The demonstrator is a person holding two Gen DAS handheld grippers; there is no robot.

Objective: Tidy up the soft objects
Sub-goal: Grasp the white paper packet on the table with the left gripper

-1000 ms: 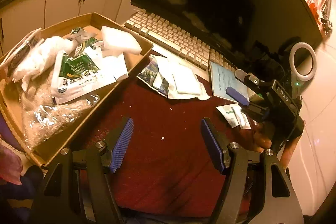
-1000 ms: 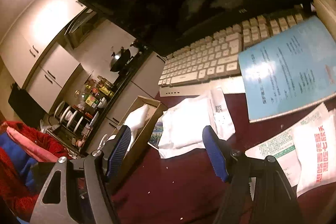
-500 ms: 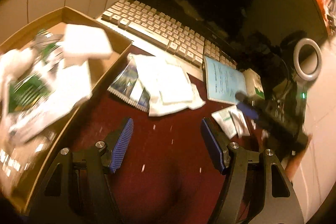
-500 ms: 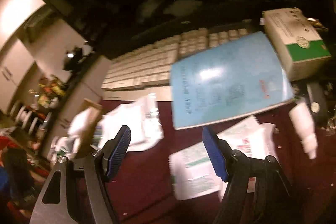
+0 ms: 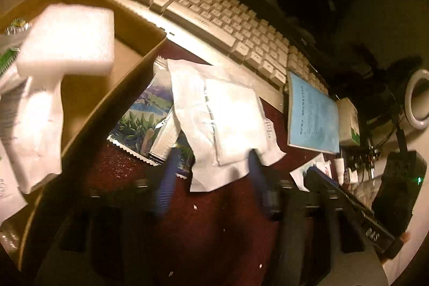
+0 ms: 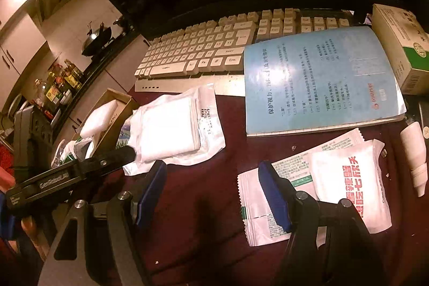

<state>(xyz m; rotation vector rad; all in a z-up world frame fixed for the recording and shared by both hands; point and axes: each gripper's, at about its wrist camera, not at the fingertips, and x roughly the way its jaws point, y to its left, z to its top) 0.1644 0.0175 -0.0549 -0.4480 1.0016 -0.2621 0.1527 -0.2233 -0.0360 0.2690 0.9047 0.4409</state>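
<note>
Claws both spread apart, nothing between the fingers. Left claw point(image 5: 211, 178), blurred, hovers low at the near edge of the white soft packet point(image 5: 228, 119), which lies on the dark red counter point(image 5: 214, 227) overlapping a landscape-print pouch point(image 5: 139, 119). Cardboard box point(image 5: 112, 98) just left of them, holding a white foam block point(image 5: 67, 42) and other wrapped soft items. Right claw point(image 6: 211, 192) hangs over bare counter; its right finger overlaps a green-and-white sachet point(image 6: 268, 205), with a red-lettered white packet point(image 6: 351, 184) lying partly on that sachet. Blue booklet point(image 6: 321, 77) rests partly on the keyboard point(image 6: 203, 52).
</note>
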